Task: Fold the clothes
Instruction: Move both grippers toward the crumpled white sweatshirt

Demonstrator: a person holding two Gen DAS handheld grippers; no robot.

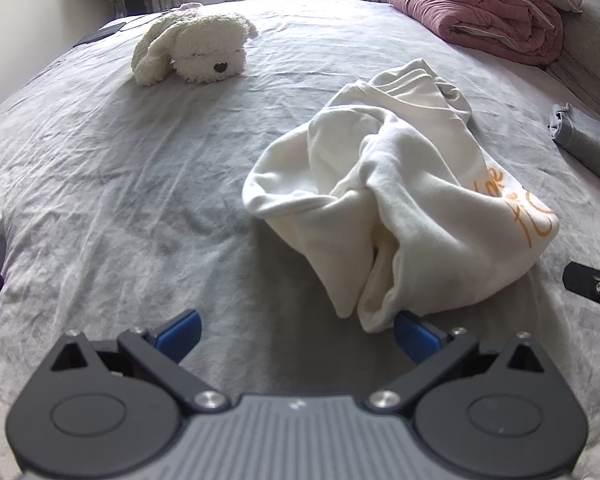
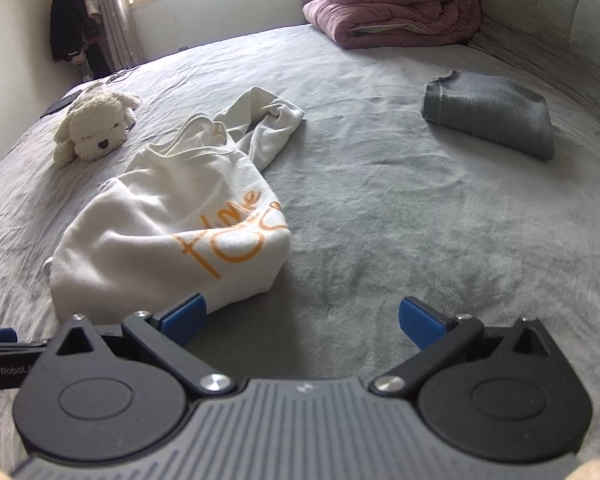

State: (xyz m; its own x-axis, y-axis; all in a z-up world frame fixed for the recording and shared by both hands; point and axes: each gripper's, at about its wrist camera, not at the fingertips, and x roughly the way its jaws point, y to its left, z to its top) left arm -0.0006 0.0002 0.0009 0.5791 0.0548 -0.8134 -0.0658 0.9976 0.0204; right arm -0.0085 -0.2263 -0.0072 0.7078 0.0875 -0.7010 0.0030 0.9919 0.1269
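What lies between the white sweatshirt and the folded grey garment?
Only bare grey bedsheet separates the white sweatshirt from the folded grey garment, as the right wrist view shows.

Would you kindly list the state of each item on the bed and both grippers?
White sweatshirt: crumpled, unfolded.
Grey garment: folded.
Pink quilt: folded, at the far edge.
Plush dog: lying flat.
Left gripper: jaws open, empty.
Right gripper: jaws open, empty.

We see a bed w/ wrinkled grey sheet (image 2: 380, 208); on it: crumpled white sweatshirt w/ orange lettering (image 2: 172, 216), fluffy white plush dog (image 2: 96, 128), folded grey knit garment (image 2: 492, 116), folded pink quilt (image 2: 396, 4).
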